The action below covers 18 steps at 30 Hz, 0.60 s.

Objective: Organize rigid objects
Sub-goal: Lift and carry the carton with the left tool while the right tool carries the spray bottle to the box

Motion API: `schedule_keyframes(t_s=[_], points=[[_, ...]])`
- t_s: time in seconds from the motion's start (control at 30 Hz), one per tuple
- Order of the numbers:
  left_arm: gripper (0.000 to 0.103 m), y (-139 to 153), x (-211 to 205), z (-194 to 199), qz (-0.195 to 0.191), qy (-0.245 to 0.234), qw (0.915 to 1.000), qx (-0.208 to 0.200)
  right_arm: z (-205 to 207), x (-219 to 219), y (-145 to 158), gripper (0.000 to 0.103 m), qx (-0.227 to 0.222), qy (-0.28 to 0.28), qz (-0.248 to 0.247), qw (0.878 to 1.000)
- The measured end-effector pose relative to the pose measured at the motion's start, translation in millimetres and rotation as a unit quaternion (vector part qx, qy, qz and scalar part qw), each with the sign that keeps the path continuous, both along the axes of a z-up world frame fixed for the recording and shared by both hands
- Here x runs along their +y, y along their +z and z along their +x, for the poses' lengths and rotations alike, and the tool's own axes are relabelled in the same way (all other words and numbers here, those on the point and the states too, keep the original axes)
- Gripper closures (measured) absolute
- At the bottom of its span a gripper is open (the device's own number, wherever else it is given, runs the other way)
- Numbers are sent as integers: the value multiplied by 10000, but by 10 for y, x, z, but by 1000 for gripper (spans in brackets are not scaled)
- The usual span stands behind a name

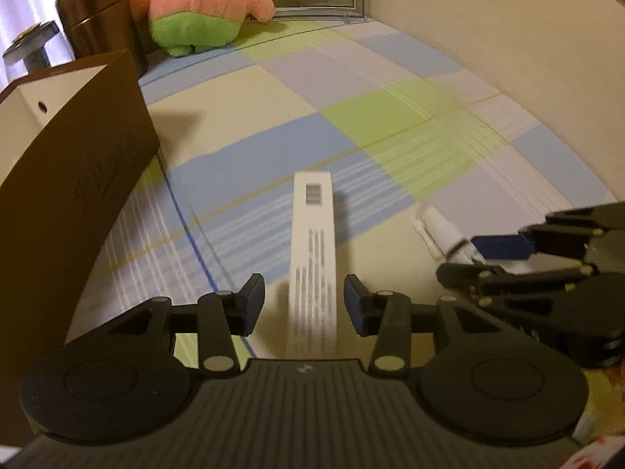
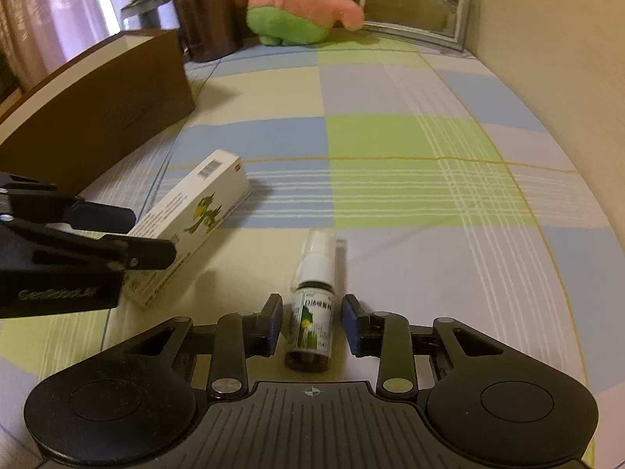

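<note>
A brown open box [image 2: 97, 109] is sitting at far left on a checked cloth [image 2: 390, 136]. Right of it, the left gripper [image 1: 304, 305] is hovering with jaws spread, clear of the white carton [image 1: 312, 258] lying between them. Further right, the right gripper [image 2: 311, 322] is straddling a small spray bottle [image 2: 312, 312], jaws apart, not pressing it.

left: brown box [image 2: 97, 117] blocks | right: wall [image 2: 566, 78] | middle: checked cloth [image 2: 390, 136] clear

wall: cream [image 2: 547, 39] | window: curtained, bright [image 2: 58, 11] | surface: checked pastel cloth [image 2: 390, 136]
</note>
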State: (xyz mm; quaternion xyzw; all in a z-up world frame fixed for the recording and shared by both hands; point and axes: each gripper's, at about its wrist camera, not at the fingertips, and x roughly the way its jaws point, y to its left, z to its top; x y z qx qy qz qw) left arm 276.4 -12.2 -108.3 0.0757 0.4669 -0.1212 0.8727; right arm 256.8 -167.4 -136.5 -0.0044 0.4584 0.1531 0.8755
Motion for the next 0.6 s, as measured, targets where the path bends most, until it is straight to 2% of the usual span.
schedule_keyframes(t_s=[0.1, 0.17, 0.23, 0.6], points=[[67, -35, -40, 95, 3, -51, 10000, 74, 25, 23, 1, 73, -28, 4, -68, 10000], [77, -53, -60, 125, 1, -75, 9999, 103, 19, 46, -2, 73, -66, 54, -162, 9998], [82, -62, -72, 130, 5, -94, 9999, 117, 5, 65, -6, 82, -109, 112, -282, 9995], [82, -59, 7, 21, -18, 15, 9999, 113, -18, 86, 18, 83, -51, 178, -246, 9995]])
